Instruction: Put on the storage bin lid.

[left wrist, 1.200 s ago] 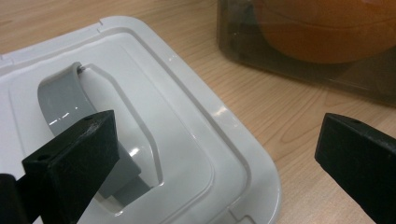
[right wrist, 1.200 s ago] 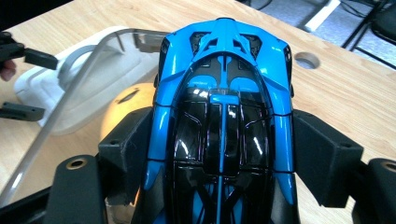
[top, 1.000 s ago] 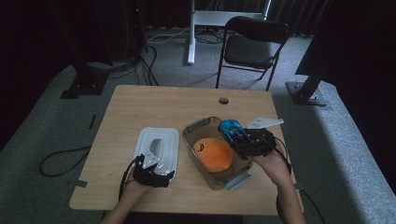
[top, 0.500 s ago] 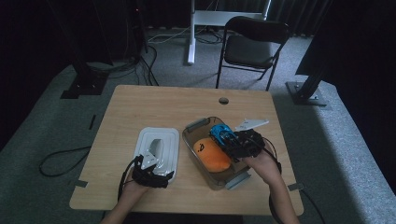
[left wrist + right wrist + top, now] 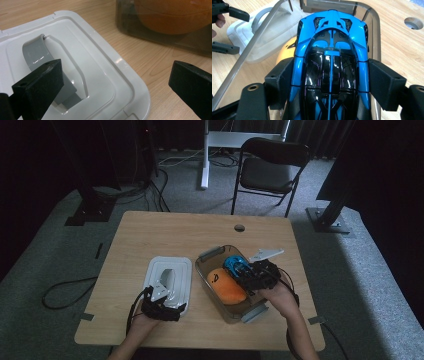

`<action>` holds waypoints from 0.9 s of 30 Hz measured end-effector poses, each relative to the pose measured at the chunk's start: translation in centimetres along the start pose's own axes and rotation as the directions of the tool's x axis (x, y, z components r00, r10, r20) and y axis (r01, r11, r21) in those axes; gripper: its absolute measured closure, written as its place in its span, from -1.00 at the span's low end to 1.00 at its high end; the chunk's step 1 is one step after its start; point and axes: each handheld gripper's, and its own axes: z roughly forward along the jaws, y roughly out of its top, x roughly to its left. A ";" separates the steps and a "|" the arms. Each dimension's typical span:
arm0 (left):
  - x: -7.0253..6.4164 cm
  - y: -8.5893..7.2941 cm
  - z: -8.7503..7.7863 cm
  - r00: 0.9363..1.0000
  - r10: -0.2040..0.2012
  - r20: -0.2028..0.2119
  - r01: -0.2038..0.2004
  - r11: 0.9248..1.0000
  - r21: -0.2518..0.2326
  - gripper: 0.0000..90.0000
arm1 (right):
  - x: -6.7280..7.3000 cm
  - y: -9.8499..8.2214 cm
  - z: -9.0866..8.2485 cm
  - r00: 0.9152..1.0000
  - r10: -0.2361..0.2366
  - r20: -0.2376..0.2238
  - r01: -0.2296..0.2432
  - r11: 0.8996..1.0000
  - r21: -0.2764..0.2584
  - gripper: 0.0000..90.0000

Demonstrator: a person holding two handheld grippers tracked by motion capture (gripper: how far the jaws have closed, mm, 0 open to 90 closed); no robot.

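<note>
At frame centre, a wooden table (image 5: pixel 150 235) bears a clear bin (image 5: pixel 207 256) and white lid (image 5: pixel 170 265).
Right gripper (image 5: pixel 246 272) clamps the blue toy car (image 5: pixel 330 62) over the bin's orange plush (image 5: pixel 225 285); left gripper (image 5: pixel 172 292), lower left, gapes empty above the lid.

in the high view my right gripper (image 5: pixel 246 274) held the blue toy car (image 5: pixel 233 265) over the clear bin (image 5: pixel 210 254), in the lower right of the tabletop. the orange plush (image 5: pixel 226 285) took up the bin's lower part, so free room lay only in its upper end, hemmed by the walls. left of centre, the white lid (image 5: pixel 176 268) lay just beside the bin with a narrow strip of bare wood between. my left gripper (image 5: pixel 161 304) sat at the lid's lower edge, jaws apart. the table (image 5: pixel 190 232) lay bare across its upper half.
</note>
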 end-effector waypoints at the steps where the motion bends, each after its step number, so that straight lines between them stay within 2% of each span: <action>1: 0.0 0.0 0.0 1.000 -0.001 0.000 0.001 1.000 -0.001 -0.99 | 0.0 0.0 0.1 1.000 0.000 0.000 0.000 1.000 0.003 -0.43; 12: 0.0 0.0 0.0 1.000 -0.001 0.001 0.001 1.000 -0.001 -0.99 | -0.3 -0.6 0.9 1.000 0.015 -0.003 -0.015 0.999 0.033 -0.43; 27: 0.0 0.0 0.0 1.000 -0.004 0.003 0.004 1.000 -0.001 -1.00 | -0.5 -0.8 1.8 1.000 0.007 -0.007 -0.007 0.998 0.055 -0.43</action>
